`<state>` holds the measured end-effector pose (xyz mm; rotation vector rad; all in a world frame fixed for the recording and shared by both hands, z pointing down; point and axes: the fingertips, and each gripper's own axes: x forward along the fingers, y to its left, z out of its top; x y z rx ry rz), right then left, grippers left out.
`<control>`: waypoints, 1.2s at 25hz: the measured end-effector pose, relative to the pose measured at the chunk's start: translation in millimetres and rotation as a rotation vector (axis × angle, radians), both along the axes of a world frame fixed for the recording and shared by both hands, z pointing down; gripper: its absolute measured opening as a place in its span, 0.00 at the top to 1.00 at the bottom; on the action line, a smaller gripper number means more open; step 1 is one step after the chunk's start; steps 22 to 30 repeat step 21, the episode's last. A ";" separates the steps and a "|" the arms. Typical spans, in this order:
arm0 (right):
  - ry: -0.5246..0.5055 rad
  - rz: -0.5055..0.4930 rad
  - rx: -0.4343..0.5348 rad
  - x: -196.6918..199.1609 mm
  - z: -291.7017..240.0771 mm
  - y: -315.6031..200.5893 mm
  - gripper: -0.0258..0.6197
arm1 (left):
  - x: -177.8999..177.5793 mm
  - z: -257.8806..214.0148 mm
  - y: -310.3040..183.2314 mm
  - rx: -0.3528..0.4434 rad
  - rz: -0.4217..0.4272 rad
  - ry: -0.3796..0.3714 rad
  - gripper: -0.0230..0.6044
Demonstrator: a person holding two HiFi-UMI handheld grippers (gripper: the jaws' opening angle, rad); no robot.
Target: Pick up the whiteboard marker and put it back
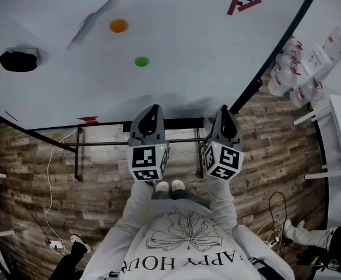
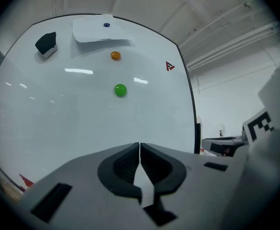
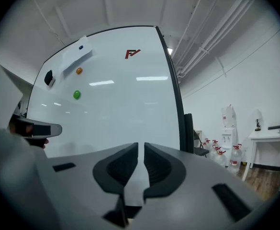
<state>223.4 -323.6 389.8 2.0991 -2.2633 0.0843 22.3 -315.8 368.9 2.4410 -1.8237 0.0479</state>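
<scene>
"White gloss was all that either gripper faced. The whiteboard (image 1: pixel 187 51) filled both gripper views, and I could not pick out a marker anywhere on it or along its bottom rail (image 1: pixel 129 125)."

"So what looked risky?"

"First, the jaws. The left gripper (image 1: pixel 153 111) had its jaws pressed together on nothing. The right gripper (image 1: pixel 224 111) had only a narrow slit between its jaws, and that was empty too. Neither gap would have taken a marker, so I'd judge that a reach made like that would only have knocked it away."

"And second?"

"Going for the wrong thing. The black eraser (image 1: pixel 18 59) sat high at the left, with the orange magnet (image 1: pixel 118 25) and the green magnet (image 1: pixel 141 62) nearer the middle. A small red mark (image 1: pixel 88 120) lay at the board's lower edge. Marker or sticker, I could not tell."

"How were the hands held?"

"Both grippers were level, side by side and near each other. They pointed at the board's lower part and seemed clear of it, with the pale sleeves (image 1: pixel 136 209) drawn in close to the body."
</scene>
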 end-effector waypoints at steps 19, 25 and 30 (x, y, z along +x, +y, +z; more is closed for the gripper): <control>0.014 0.003 0.003 4.0 0.6 7.7 0.95 | 4.4 1.4 8.6 -0.004 0.002 -0.005 0.95; 0.016 0.003 0.004 4.7 0.5 7.5 0.96 | 5.2 1.4 8.4 -0.003 0.003 -0.007 0.95; 0.016 0.003 0.004 4.7 0.5 7.5 0.96 | 5.2 1.4 8.4 -0.003 0.003 -0.007 0.95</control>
